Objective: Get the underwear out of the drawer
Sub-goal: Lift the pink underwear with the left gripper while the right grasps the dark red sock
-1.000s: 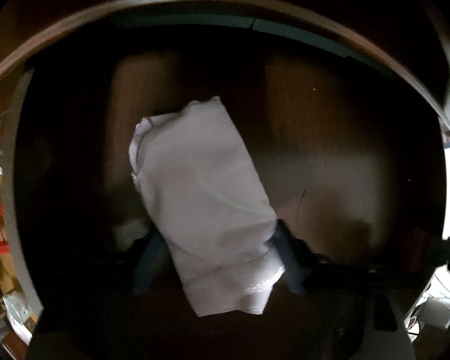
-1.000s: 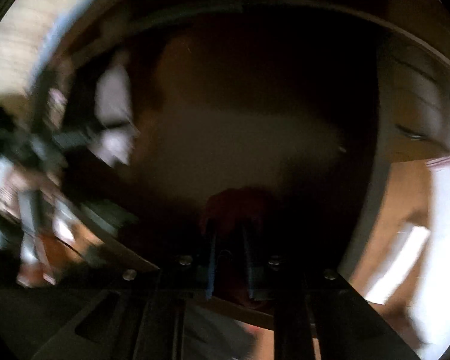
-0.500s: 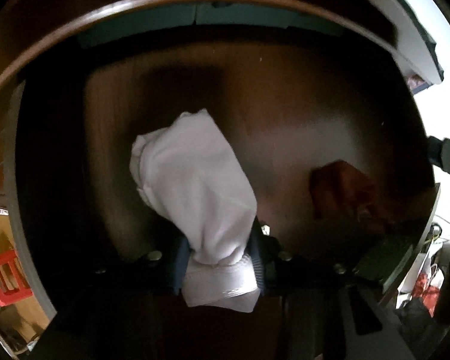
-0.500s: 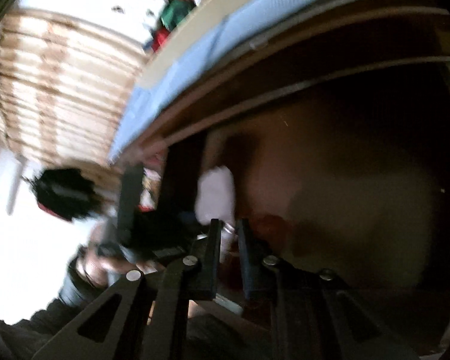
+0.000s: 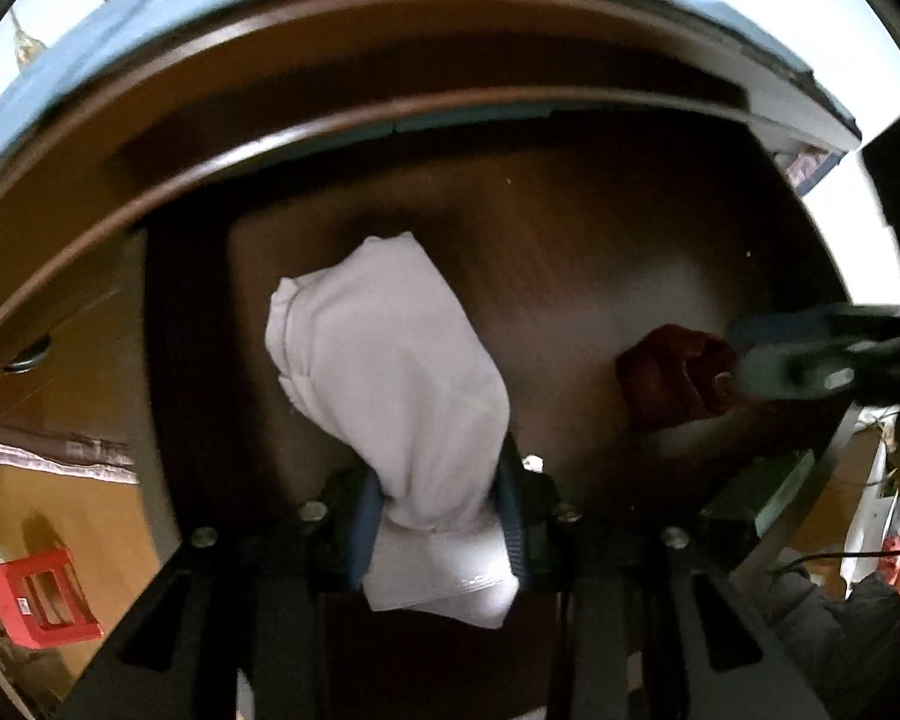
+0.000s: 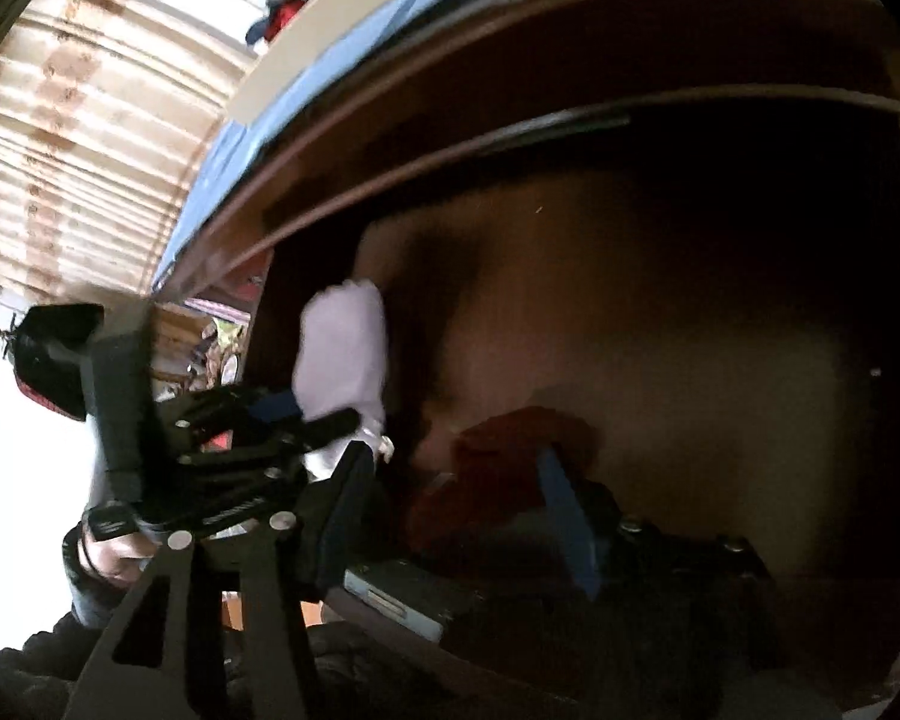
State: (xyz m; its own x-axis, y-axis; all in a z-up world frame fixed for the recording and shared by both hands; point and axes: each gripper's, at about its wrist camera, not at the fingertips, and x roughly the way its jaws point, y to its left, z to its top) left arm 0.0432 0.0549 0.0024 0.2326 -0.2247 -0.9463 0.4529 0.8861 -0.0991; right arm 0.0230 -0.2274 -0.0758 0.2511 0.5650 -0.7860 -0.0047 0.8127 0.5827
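A folded white underwear [image 5: 390, 360] hangs above the dark wooden drawer's bottom [image 5: 630, 240]. My left gripper [image 5: 438, 510] is shut on its lower end, blue pads pressing both sides. A dark red garment [image 5: 666, 384] lies on the drawer bottom to the right, with my right gripper [image 5: 744, 354] reaching it from the right edge. In the right wrist view my right gripper [image 6: 453, 456] is opening. The red garment [image 6: 498, 450] lies between its spread fingers, and the pads do not press it. The left gripper [image 6: 258, 420] and white underwear [image 6: 342, 348] show at the left.
The drawer's front rail [image 5: 330, 138] curves overhead under a blue-edged top [image 5: 60, 78]. A red plastic stool [image 5: 36, 594] stands on the floor at lower left. A flat dark device [image 6: 402, 594] lies by the drawer's near edge. A person's hand [image 6: 108, 546] holds the left gripper.
The left jaws closed on the white underwear and lifted it off the drawer bottom. The right gripper swung toward the left gripper, and its shut jaws spread around the red garment.
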